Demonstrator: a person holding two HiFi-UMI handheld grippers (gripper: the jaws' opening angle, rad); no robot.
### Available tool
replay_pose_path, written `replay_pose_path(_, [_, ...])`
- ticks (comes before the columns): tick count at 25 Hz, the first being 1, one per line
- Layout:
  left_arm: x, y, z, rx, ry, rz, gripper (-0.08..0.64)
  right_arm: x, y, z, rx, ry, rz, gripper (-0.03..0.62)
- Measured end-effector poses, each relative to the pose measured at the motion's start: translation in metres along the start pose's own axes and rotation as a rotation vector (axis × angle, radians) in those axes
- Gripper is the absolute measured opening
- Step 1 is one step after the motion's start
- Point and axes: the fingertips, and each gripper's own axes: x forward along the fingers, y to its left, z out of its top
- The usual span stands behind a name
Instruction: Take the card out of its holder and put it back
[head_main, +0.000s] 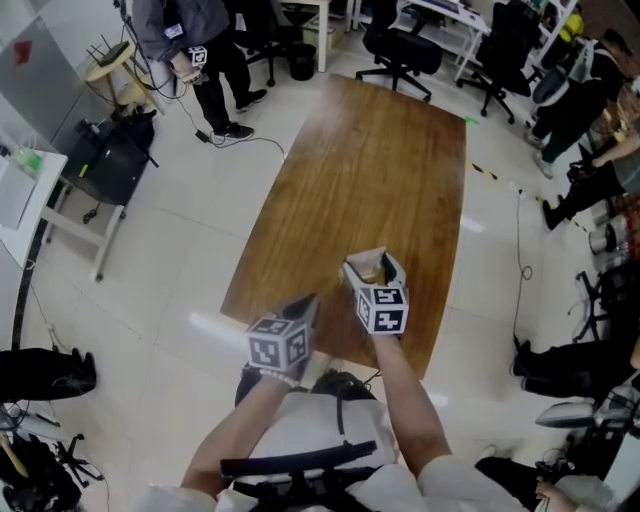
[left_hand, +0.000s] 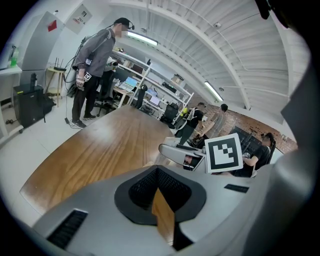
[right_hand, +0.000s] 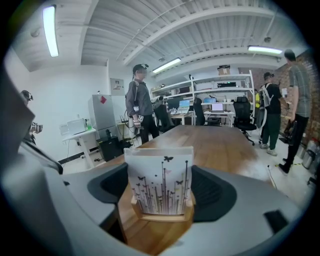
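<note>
Leftmost, the left gripper (head_main: 303, 312) hangs over the near edge of the long wooden table (head_main: 370, 160). Its claw is clenched: the dark pads sit together with only a thin slit of tabletop showing, and nothing lies between them. Just to its right, the right gripper (head_main: 375, 262) reaches a little farther over the table with its jaws spread wide. Between them stands the card (right_hand: 159, 180), white with thin stems and small butterflies. It is upright in its low wooden holder (right_hand: 162, 216), which rests on the tabletop. The pads meet the card's two side edges, so this claw grasps the card while it sits in the holder.
</note>
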Motion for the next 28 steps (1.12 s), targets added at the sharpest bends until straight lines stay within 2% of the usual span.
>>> replay_pose_path(5, [-0.002, 0.001, -0.001, -0.003, -0.005, 0.002, -0.009, -0.007, 0.003, 0.011, -0.012, -0.017, 0.000, 0.419])
replay_pose_path(17, [-0.005, -0.003, 0.005, -0.007, -0.023, -0.016, -0.008, -0.035, 0.009, 0.066, -0.019, -0.122, 0.008, 0.419])
replay_pose_path(24, [-0.008, -0.004, 0.010, 0.006, -0.033, -0.025, -0.008, -0.066, 0.006, 0.092, 0.048, -0.186, 0.017, 0.419])
replay_pose_path(28, [-0.007, -0.006, 0.015, 0.036, -0.047, -0.029, -0.008, -0.087, 0.003, 0.092, 0.082, -0.200, 0.018, 0.419])
